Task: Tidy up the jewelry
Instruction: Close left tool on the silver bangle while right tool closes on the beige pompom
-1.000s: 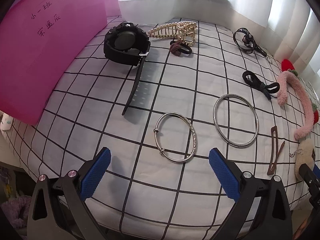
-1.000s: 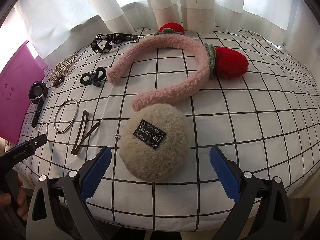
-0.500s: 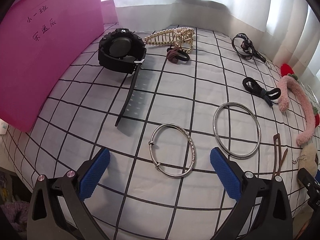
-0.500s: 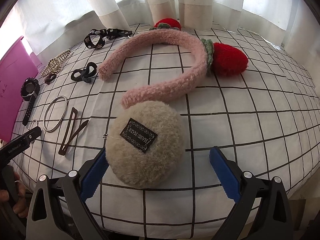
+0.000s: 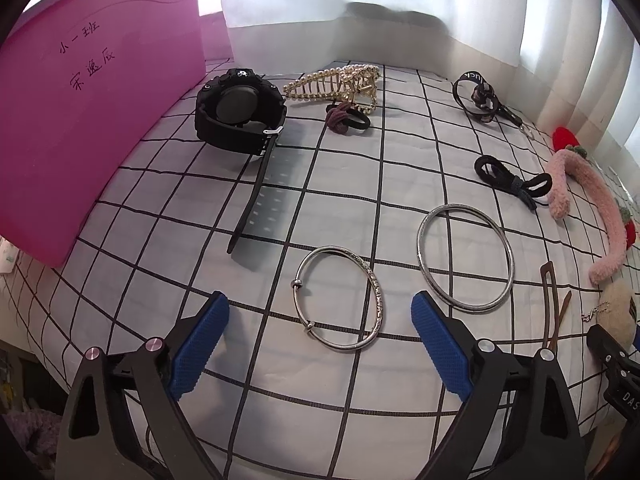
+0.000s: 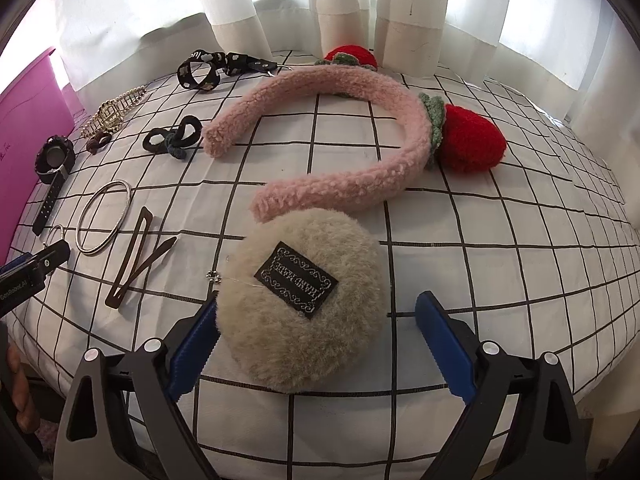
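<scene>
Closing, both hand-held grippers (image 5: 320, 332) (image 6: 316, 334) stand spread: left over two silver bangles (image 5: 465, 258), right around one plush pouch (image 6: 300, 300).

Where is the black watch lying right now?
In the left wrist view the black watch lies far back on the left of the checked cloth, beside the pink folder, with the pearl hair clip just to its right.

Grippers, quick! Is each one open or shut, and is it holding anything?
Left gripper: open, jaws closing, silver bangle lies between them, not gripped.
Right gripper: open, jaws closing around the beige fluffy pouch, not clamped yet.
</scene>
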Tool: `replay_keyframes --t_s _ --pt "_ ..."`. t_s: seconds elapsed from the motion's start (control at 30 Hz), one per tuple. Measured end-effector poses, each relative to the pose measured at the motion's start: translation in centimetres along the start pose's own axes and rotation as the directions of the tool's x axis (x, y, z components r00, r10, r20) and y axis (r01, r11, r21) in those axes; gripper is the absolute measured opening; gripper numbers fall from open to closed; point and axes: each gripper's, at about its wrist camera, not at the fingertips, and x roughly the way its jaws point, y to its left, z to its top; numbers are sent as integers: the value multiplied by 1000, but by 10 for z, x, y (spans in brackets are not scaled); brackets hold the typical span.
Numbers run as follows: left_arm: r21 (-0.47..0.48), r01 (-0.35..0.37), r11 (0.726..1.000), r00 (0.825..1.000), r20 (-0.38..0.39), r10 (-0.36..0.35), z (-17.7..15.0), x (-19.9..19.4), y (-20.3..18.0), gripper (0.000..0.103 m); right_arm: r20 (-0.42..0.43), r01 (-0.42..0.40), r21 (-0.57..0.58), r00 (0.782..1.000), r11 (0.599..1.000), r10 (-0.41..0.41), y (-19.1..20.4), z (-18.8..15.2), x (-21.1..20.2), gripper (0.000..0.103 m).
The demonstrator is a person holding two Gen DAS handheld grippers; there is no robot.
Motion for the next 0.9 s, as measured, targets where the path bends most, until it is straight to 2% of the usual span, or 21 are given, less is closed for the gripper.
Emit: replay_keyframes --t_s 0.07,0.13,0.2,0.27,0.57,0.9 --pt "6 7 1000 1000 4 -7 0 -2 -1 82 8 -2 -7 1000 1000 2 1 1 -2 78" --pt "22 16 1000 1000 9 -16 -1 -6 -3 72 16 -3 -14 1000 1000 3 2 1 -4 62" --pt "41 26 999 1000 13 -27 -1 -9 -8 54 14 -7 -19 1000 1000 7 2 2 -4 61" --pt "54 32 998 999 16 -33 -2 -12 -12 42 19 -12 -20 1000 1000 12 2 1 -5 59" --pt "35 51 998 999 -5 -51 -2 -16 -9 42 40 -41 -6 998 999 42 -4 2 -16 56" --pt "37 98 994 994 48 -100 14 -68 -6 42 70 -82 -30 994 996 84 1 22 -63 56"
